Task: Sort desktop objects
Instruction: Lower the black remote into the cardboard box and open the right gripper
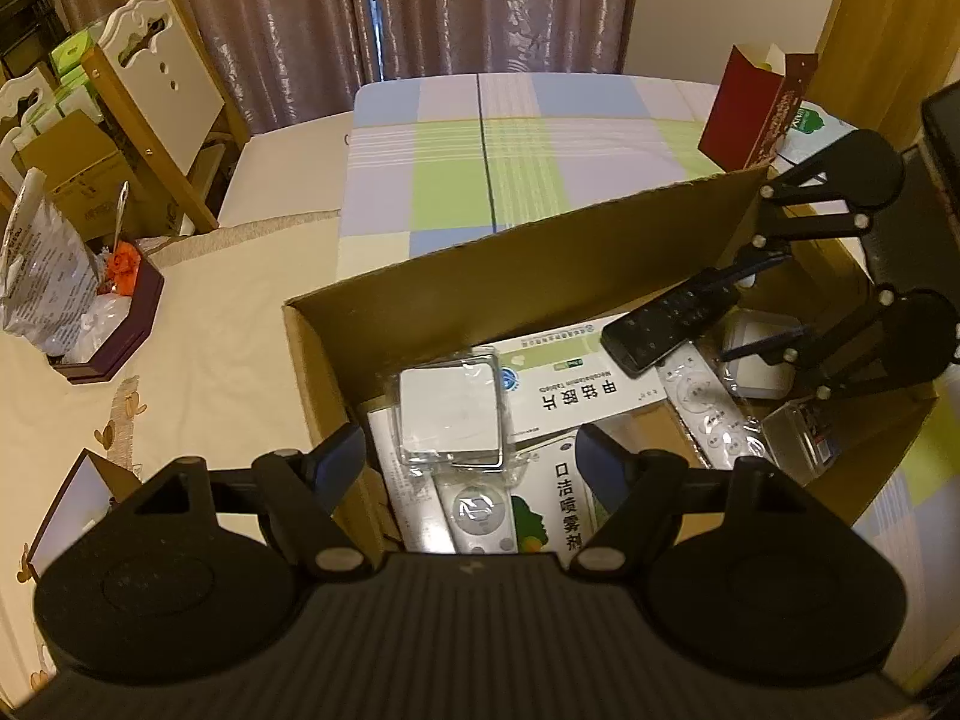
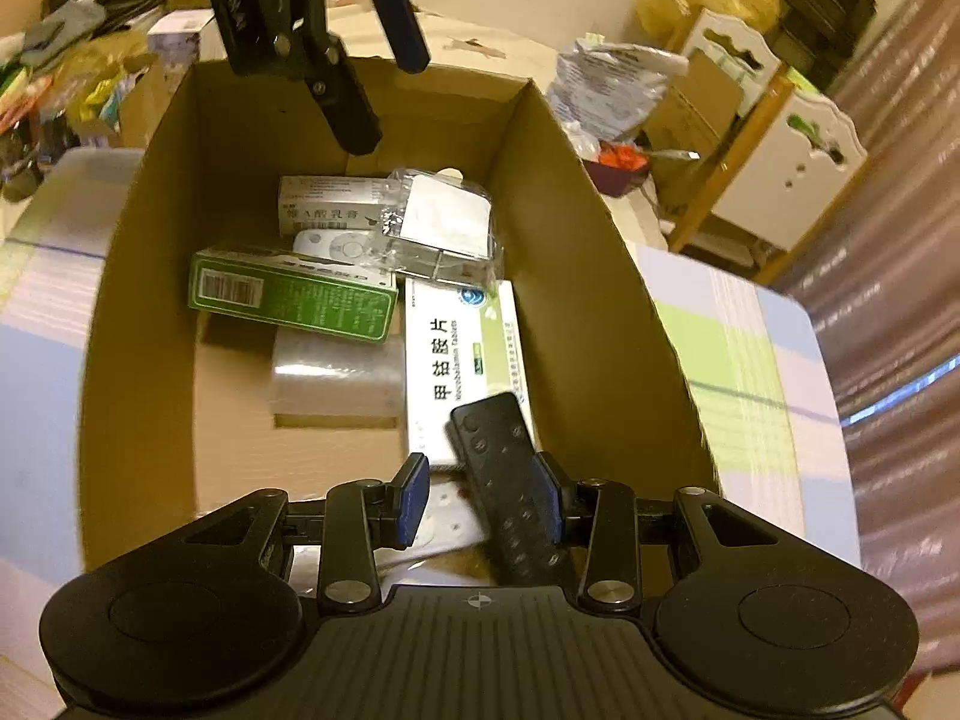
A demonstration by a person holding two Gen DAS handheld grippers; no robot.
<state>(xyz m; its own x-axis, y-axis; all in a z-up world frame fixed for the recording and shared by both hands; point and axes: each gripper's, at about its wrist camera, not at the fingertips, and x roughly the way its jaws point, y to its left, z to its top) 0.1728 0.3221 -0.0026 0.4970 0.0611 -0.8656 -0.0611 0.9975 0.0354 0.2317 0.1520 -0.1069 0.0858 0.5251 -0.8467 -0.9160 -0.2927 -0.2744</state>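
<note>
Right tongs apart | black remote between | cardboard box

Dim, warm yellowish indoor light throughout. Strong fisheye bending at every edge, corners cut to black. Soft shadow inside the cardboard box. Faint glare on the clear plastic packet. Slight motion blur along the curtain at right; overall grainy, soft focus.
</note>
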